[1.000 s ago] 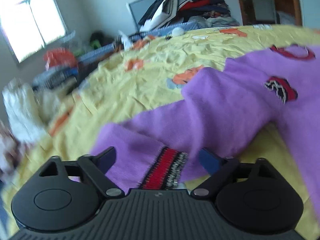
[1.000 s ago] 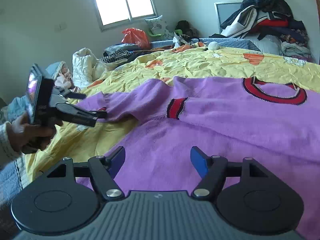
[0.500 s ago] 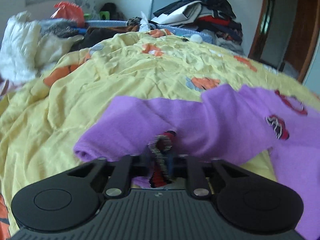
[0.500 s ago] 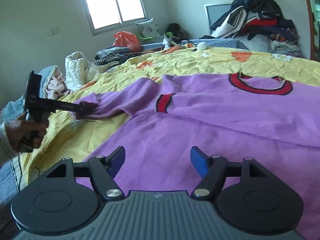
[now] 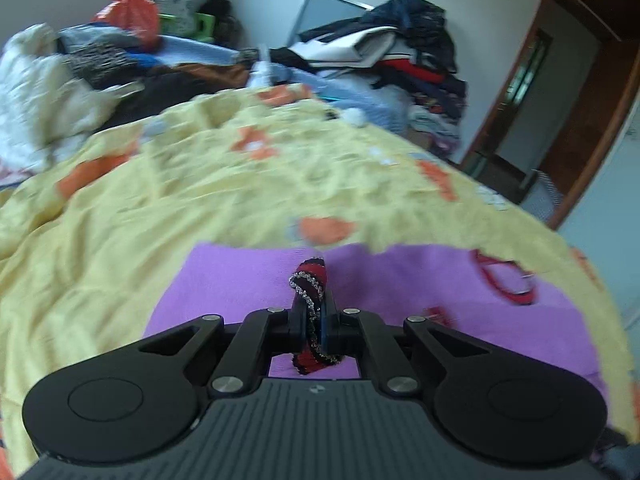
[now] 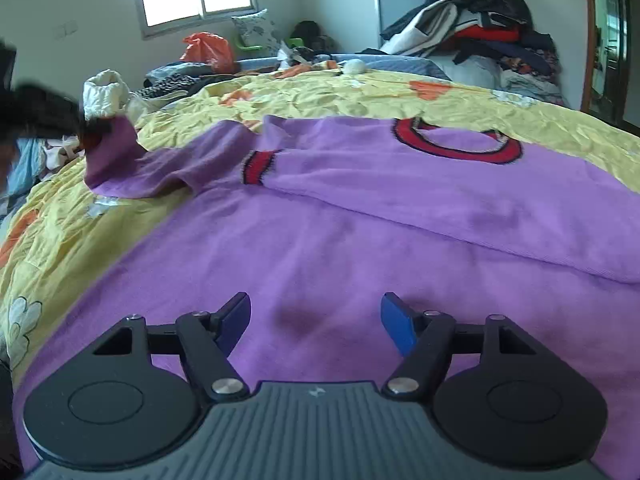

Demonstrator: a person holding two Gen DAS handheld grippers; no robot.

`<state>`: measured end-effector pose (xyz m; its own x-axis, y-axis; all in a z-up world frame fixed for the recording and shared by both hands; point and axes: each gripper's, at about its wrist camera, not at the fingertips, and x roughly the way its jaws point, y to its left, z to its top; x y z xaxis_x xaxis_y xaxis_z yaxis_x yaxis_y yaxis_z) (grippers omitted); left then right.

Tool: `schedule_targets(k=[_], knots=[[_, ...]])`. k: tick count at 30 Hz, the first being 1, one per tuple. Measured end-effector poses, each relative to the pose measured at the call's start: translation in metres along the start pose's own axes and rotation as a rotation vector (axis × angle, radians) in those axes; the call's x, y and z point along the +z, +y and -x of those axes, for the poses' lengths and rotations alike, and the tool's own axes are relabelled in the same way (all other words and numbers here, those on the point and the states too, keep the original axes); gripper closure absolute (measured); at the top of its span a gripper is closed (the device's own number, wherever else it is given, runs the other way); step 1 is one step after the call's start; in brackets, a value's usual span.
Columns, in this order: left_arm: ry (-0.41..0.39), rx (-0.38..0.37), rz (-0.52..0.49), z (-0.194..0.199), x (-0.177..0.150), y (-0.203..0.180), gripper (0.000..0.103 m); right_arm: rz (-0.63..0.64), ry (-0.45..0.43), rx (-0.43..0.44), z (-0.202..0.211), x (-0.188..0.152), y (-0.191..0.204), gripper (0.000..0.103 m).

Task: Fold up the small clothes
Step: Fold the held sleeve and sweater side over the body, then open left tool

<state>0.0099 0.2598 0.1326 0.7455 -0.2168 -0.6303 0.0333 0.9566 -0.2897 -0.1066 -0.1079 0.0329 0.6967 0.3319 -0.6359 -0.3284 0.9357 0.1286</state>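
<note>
A purple sweater with a red and black collar lies spread on the yellow bedsheet. Its near sleeve ends in a red striped cuff, and my left gripper is shut on that cuff, lifted off the bed. In the right wrist view the left gripper shows blurred at the far left, pulling the sleeve end up. The other sleeve's cuff lies folded across the chest. My right gripper hovers low over the sweater's body, jaws opening, nothing between them.
A heap of dark clothes is piled at the bed's far right by a grey panel. An orange bag, pillows and crumpled white cloth crowd the far left. A wooden doorway stands to the right.
My left gripper closed on the sleeve cuff and lifted it up off the sheet, rolling as it rose. My right gripper slid slightly over the sweater and its jaws spread a little wider.
</note>
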Motion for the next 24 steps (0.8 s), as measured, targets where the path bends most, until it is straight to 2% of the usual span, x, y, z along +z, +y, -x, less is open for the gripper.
schedule_targets(k=[1,6,11,18,24], knots=[[0.006,-0.015,-0.005,0.001,0.004,-0.014,0.095,0.000,0.007,-0.012,0.002,-0.001,-0.003,0.016],[0.012,-0.074,-0.065,-0.007,0.017,-0.093,0.095,-0.020,0.012,-0.057,0.019,-0.012,-0.023,0.015],[0.002,-0.120,-0.089,-0.033,0.020,-0.162,0.095,-0.065,-0.006,-0.082,0.044,-0.021,-0.051,0.015],[0.039,-0.188,-0.087,-0.097,-0.006,-0.264,0.095,-0.122,-0.013,-0.141,0.069,-0.034,-0.088,0.015],[0.075,-0.241,-0.109,-0.141,-0.036,-0.331,0.096,-0.137,-0.003,-0.165,0.076,-0.045,-0.105,0.015]])
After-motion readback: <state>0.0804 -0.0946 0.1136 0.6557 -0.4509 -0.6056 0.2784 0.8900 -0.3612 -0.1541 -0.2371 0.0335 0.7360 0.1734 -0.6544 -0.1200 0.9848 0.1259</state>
